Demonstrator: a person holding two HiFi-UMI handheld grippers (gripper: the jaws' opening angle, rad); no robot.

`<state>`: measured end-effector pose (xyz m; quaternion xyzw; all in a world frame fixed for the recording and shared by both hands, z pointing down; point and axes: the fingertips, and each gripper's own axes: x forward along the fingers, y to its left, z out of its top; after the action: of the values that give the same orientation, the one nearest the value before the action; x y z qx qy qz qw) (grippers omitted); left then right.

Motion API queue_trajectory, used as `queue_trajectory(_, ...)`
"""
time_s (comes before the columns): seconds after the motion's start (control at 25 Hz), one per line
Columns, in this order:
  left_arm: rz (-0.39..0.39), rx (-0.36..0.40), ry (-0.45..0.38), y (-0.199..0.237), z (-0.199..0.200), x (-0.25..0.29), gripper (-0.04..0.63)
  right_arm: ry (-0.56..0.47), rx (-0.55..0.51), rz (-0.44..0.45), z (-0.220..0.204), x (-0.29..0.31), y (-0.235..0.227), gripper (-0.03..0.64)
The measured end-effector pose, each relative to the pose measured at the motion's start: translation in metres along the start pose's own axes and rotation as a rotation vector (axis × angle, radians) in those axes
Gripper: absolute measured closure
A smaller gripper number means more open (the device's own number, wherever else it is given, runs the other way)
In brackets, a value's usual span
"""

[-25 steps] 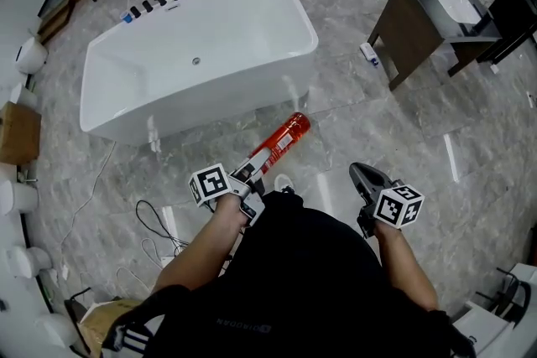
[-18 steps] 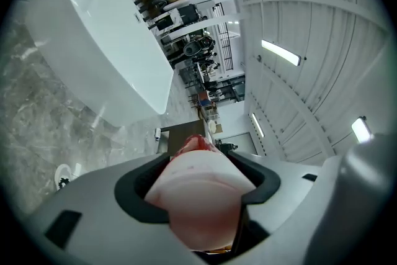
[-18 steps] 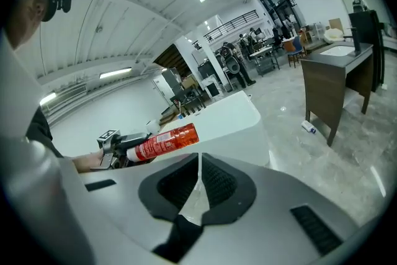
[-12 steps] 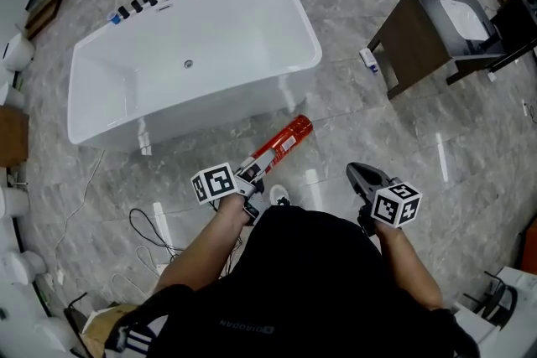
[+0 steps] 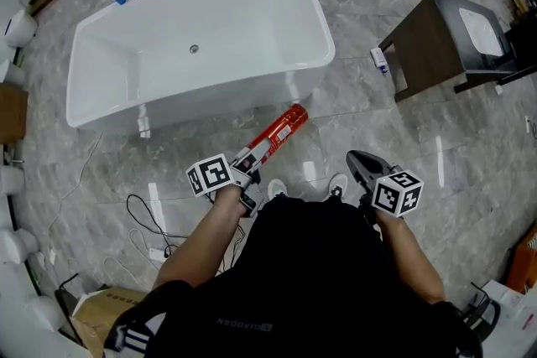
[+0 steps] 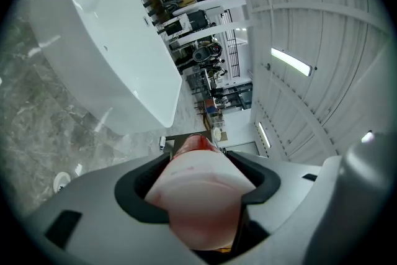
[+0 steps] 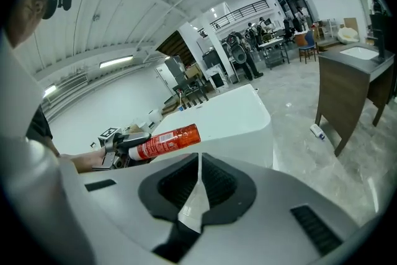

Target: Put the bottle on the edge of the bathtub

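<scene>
We held the red bottle (image 5: 278,132) in our left gripper (image 5: 246,173), jaws pinched on its pale end, its red end aimed at the bathtub (image 5: 324,19). The bottle hung above the floor just outside the bathtub's near long side, apart from the rim and not yet on it. Our right gripper (image 5: 362,167) hovered farther out from the bathtub, jaws pressed together with nothing between them. A dark cabinet (image 5: 424,50) stood off the bathtub's right end, well apart from it
</scene>
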<state>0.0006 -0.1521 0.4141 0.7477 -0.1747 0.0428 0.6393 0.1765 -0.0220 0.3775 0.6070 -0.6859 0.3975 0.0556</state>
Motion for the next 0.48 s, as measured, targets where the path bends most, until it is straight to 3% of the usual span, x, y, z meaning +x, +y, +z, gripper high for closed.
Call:
queue_trajectory(0.32, 0.061, -0.001, -0.074, 0.005, 0.004, 0.018, 0.295, 0.046, -0.05, 0.056, 0.026, 0.016, -0.037, 0.577)
queue_trajectory(0.48, 0.144, 0.039, -0.137, 0.001, 0.005, 0.034, 0.295, 0.086, -0.077, 0.097, 0.049, 0.034, -0.071, 0.577)
